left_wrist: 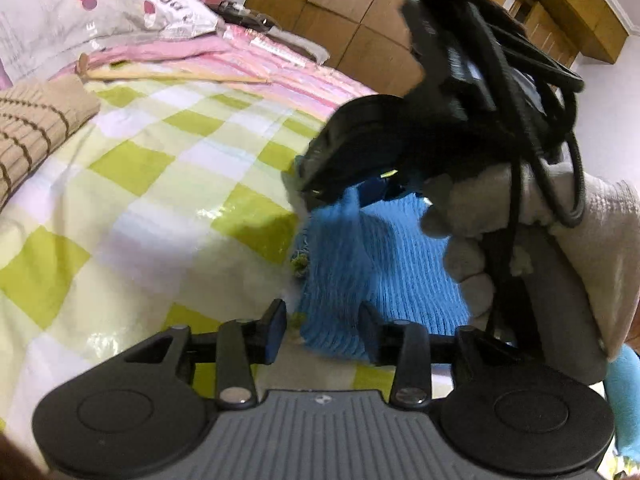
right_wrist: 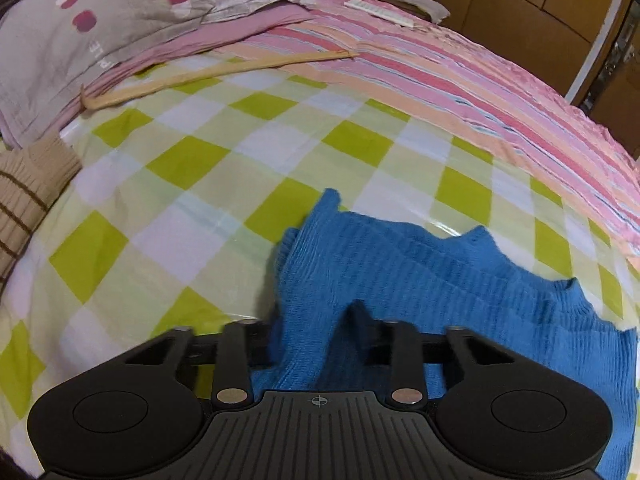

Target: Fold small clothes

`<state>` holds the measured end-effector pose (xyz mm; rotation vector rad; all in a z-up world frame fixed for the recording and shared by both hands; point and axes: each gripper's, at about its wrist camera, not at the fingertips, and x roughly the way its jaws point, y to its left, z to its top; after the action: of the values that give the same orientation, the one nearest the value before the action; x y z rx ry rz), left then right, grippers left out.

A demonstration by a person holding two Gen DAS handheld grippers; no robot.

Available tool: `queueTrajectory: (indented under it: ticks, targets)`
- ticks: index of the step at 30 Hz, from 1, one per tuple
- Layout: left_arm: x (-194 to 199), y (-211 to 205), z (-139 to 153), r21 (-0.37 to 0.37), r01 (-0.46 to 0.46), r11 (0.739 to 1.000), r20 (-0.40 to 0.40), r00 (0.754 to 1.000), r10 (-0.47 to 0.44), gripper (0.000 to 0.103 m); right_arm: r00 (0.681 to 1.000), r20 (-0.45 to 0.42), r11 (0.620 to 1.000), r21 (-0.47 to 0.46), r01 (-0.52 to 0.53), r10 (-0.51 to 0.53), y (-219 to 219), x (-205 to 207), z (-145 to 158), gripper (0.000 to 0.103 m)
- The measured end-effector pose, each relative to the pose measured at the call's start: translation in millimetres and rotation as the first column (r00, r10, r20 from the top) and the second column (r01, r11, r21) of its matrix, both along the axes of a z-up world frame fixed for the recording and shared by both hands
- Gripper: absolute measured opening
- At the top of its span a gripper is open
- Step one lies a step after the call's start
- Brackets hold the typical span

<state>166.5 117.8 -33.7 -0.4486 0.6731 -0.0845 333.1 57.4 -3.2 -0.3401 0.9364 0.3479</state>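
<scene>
A blue knitted garment [right_wrist: 400, 272] lies on the green-and-white checked bedspread [right_wrist: 224, 168]; it also shows in the left wrist view [left_wrist: 360, 264]. My left gripper [left_wrist: 322, 326] is open, its fingers standing either side of the garment's near edge. My right gripper [right_wrist: 312, 320] has blue knit bunched between its fingers; only the right finger [right_wrist: 362, 320] shows clearly, the left one is covered by cloth. In the left wrist view the right gripper [left_wrist: 320, 188] hangs over the garment's far part, held by a gloved hand [left_wrist: 468, 216], with black cables [left_wrist: 520, 80] trailing.
A tan striped knit [right_wrist: 28, 188] lies at the left edge of the bed. A grey pillow [right_wrist: 100, 20], a pink striped blanket [right_wrist: 460, 88] and a long pale stick [right_wrist: 224, 68] lie at the back. Wooden cabinets [left_wrist: 360, 16] stand beyond the bed.
</scene>
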Motion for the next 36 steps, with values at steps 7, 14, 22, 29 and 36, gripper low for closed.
queueTrajectory:
  ticks: [7,14,22,29,36]
  targets:
    - [-7.2,-13.6,0.5,0.063,0.002,0.998,0.059,0.998,-0.005,0.067,0.999,-0.023,0.988,0.152,0.041,-0.038,-29.1,-0.1,20.4,0.014]
    - [-9.4,-18.3,-0.8,0.097,-0.002,0.995,0.096,0.995,-0.007,0.072,0.998,-0.019,0.962,0.266,0.059,-0.056,-59.3,-6.8,43.3,0.012]
    - [-8.1,-23.6,1.6,0.107,-0.025,0.994,0.143,0.990,0.009,0.077,0.996,-0.038,0.912,0.398,0.094,-0.087,-99.9,-11.7,61.9,0.012]
    - [15.7,-55.3,14.7,0.176,0.033,0.984,0.153,0.986,-0.061,0.035,0.992,-0.060,0.868,0.481,0.123,-0.107,-142.1,-15.6,69.8,0.012]
    - [24.5,-105.7,58.4,0.213,0.142,0.967,0.225,0.955,-0.190,0.021,0.982,-0.059,0.791,0.585,0.178,-0.178,-213.6,-13.2,79.7,0.012]
